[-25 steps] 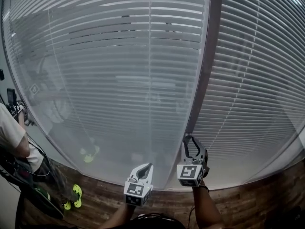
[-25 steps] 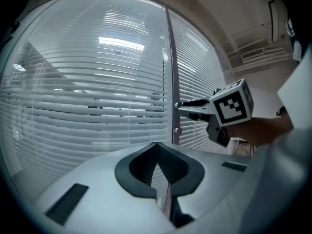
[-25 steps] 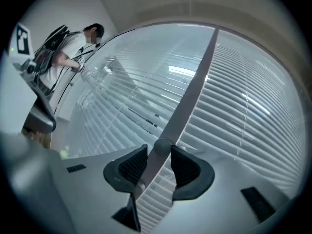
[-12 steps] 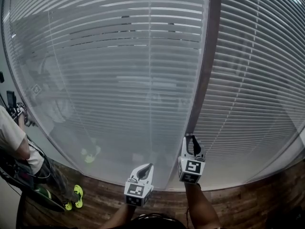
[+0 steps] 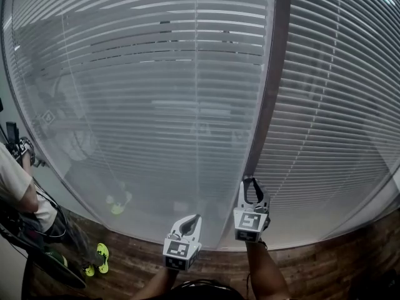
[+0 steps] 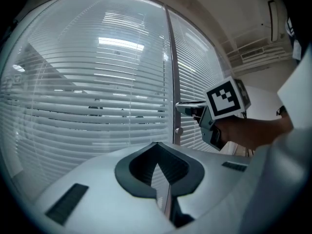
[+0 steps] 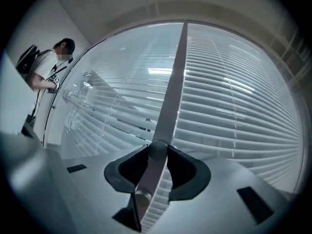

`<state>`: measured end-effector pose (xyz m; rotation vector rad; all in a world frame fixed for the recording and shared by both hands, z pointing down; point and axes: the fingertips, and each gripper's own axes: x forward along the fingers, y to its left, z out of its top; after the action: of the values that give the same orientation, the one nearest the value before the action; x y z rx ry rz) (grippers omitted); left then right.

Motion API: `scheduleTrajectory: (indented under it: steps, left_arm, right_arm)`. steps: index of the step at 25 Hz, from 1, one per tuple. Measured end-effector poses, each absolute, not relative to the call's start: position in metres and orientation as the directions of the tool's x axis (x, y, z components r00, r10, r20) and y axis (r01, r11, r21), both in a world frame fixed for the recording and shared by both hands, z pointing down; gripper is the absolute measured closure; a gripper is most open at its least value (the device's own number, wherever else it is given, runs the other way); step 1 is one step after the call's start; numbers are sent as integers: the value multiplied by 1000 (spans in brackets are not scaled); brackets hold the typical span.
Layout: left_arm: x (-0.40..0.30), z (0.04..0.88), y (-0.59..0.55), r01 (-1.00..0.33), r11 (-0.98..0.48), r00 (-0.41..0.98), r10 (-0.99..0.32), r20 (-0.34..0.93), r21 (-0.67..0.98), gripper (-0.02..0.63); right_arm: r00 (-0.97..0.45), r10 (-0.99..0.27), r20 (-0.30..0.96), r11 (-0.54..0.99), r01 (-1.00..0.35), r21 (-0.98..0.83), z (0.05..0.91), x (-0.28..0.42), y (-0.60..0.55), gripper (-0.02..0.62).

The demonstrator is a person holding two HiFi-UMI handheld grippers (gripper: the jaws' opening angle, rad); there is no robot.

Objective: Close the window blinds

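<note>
Head view is showing the blinds [image 5: 156, 74] hanging either side of the post [image 5: 270, 92], with the slats left of it lying gapped, not yet shut. Left of the post, the left gripper [image 5: 195, 217] is idling, clenched on nothing. On the post, the right gripper [image 5: 249, 181] is pinching the knob [image 7: 157, 150] with its tips alone. Any twist is risking the pads slipping off that round knob, or tilting the slats the wrong way.
</note>
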<state>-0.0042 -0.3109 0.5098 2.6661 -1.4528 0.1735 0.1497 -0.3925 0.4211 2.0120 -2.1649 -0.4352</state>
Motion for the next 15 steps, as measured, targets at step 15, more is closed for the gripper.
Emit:
scheduleTrajectory:
  steps: [15]
  left_arm:
    - [4, 504, -315, -830, -556, 555, -820, 139, 35, 606]
  right_arm:
    - [-64, -996, 60, 77, -315, 946, 430, 143, -392, 468]
